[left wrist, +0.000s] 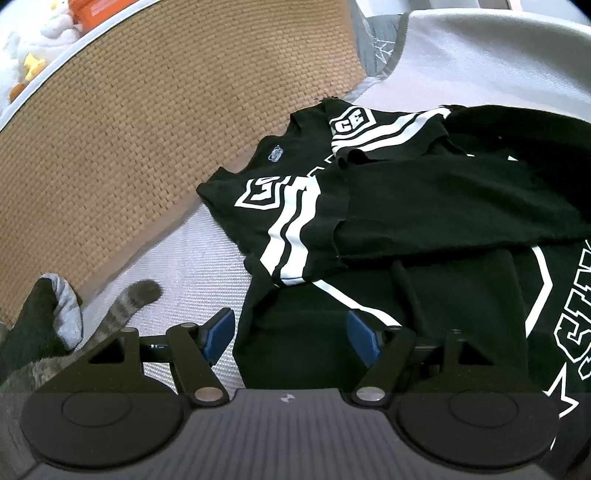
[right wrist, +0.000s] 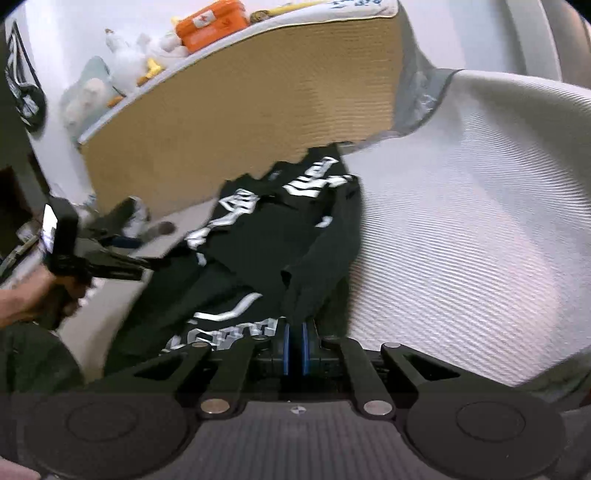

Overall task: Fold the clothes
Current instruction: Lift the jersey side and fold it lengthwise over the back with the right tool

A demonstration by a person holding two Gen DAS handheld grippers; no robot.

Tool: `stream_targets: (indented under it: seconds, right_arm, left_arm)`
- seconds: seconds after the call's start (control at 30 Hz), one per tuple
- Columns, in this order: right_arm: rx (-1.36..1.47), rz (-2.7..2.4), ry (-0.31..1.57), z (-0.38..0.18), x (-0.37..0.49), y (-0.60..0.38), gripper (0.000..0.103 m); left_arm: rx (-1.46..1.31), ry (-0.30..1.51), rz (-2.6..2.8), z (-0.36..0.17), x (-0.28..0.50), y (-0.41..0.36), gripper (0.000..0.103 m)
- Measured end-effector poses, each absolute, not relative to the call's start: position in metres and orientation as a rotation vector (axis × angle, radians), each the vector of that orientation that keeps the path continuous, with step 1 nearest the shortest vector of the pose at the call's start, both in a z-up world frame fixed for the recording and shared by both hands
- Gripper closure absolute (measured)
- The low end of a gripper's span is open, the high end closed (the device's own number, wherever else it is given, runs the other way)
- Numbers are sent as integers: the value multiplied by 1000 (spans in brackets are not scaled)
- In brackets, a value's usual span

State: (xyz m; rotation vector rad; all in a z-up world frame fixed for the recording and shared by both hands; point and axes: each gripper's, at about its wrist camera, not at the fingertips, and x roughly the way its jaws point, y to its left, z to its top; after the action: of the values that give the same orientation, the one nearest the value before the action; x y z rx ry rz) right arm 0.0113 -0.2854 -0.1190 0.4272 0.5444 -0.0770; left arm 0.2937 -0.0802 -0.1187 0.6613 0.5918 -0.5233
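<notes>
The right gripper has its blue pads nearly together w/ a pinch of black cloth caught between them, an edge of the black shirt on the side nearest the open mattress, and that edge rises off the surface in a ridge leading up into the pads, so I'd call it a lift in progress. The left gripper is a diff story: jaws stand well apart, straddling the shirt's near-left edge, one pad over bare sheet, the other over cloth, and I see no pinch there, so it's gripping nothing. Moving out from there, the shirt itself, black w/ white stripes and block lettering, lies on the white mattress, its far end right up against the tan woven panel. Both sleeves look already turned in across the body, striped cuffs lying over the chest print, so approx the first stage seems done. What's left, as I judge it: bring the sides or the hem over, flatten the bunched folds around the middle, square it up. It's lumpy right now, not a neat rectangle. Off to the left a striped sock and a grey bit of clothing sit by the mattress edge, prob. waiting their turn. Plush toys and an orange box sit atop the panel, not involved.
</notes>
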Motion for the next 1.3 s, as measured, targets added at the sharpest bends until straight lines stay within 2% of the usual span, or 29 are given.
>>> stream_targets:
  seconds: [0.17,0.33,0.67,0.77,0.83,1.3]
  right_arm:
    - [473,20,518,-112,26,-273,95]
    - [447,92,534,-114,43,-252,95]
    - [438,187,526,-113,63,-234,95]
    - [432,214,535,-113,71,-226,95]
    - [425,236,540,-110,75,-220,95]
    - [370,337,620,-108,108,-171,95]
  left_arm:
    - [610,594,-518,-115,297,-75,32]
    - [439,685,-528,-112,317,-52,31]
    - [305,765,-460,-155,312,72,25]
    - [259,753,-387,-165,306,105,16]
    - [229,741,-356,-172,302,119,3]
    - [187,647,-375,-186,290,124,0]
